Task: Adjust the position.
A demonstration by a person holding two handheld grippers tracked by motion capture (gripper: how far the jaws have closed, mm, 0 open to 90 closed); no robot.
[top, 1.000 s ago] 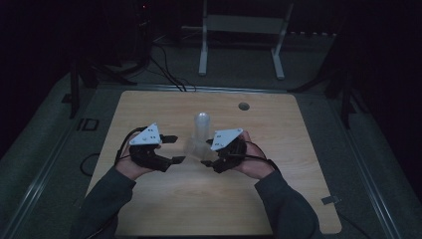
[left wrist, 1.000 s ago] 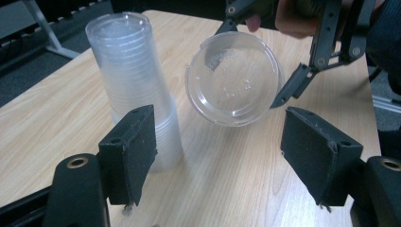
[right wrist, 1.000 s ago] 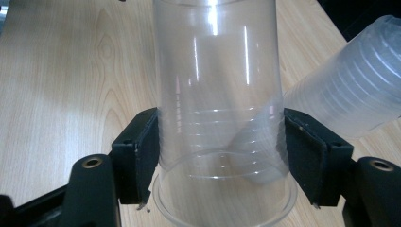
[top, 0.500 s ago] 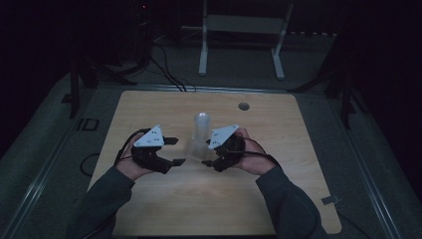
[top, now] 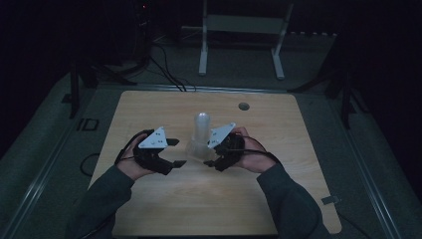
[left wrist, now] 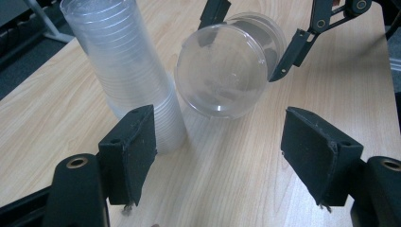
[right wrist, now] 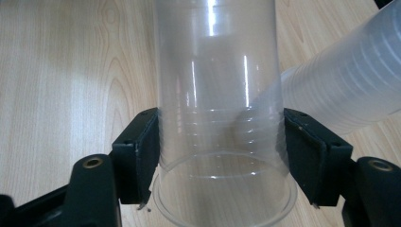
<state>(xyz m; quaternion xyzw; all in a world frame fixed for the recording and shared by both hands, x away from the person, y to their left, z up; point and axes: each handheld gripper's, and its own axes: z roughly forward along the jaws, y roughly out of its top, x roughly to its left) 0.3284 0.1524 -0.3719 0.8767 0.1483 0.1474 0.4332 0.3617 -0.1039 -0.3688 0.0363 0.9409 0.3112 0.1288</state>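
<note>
Clear cup (right wrist: 220, 118): held on its side just above the counter (top: 149, 104), bottom facing the left gripper (left wrist: 227, 175), beside the upright cup stack (left wrist: 127, 71).
Right gripper (right wrist: 220, 158): jaws clamped on the cup's wall near its rim.
Left gripper: jaws wide apart, empty, short of the cup.
Risk: thin wall may buckle under a harder squeeze; a swing could tip the stack.

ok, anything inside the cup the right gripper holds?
The clear cup in the right gripper looks empty; the cup stack shows through its wall. Its base is out of frame.
</note>
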